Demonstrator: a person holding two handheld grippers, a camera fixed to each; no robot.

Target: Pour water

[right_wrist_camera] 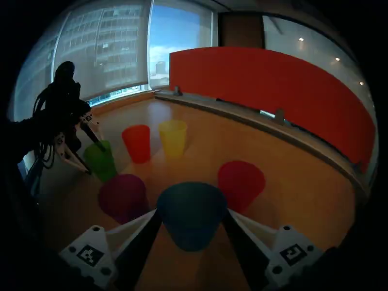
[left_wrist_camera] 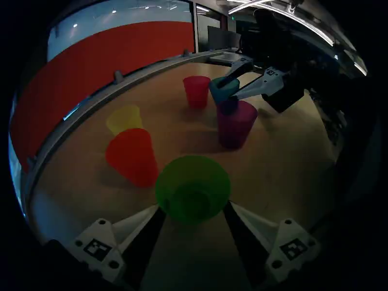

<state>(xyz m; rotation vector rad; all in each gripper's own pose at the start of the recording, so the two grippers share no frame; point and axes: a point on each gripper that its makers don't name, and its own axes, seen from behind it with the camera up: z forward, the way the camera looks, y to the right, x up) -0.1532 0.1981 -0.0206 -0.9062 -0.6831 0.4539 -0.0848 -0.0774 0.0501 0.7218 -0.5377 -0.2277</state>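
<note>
Far table edge is running along a raised rail under the red wall panel; windows are sitting beyond the left end. The wooden tabletop is lying bare to the right of the cup cluster in the left gripper view, so that is the open room. The near side by the grippers is dim.

Count: six cups, one of each colour, and two grippers.

- Left gripper is clamping a green plastic cup, with the jaws spread to cup width and both fingers pressing its sides.
- Right gripper is clamping a teal plastic cup the same way. In the left gripper view that cup is hanging tilted just above the rim of a purple plastic cup.
- The purple cup is standing upright on the table, with a pink plastic cup standing near behind it.
- An orange-red plastic cup and a yellow plastic cup are standing just beside each other, left of the green one.

Water level: too dim to tell in any cup.
</note>
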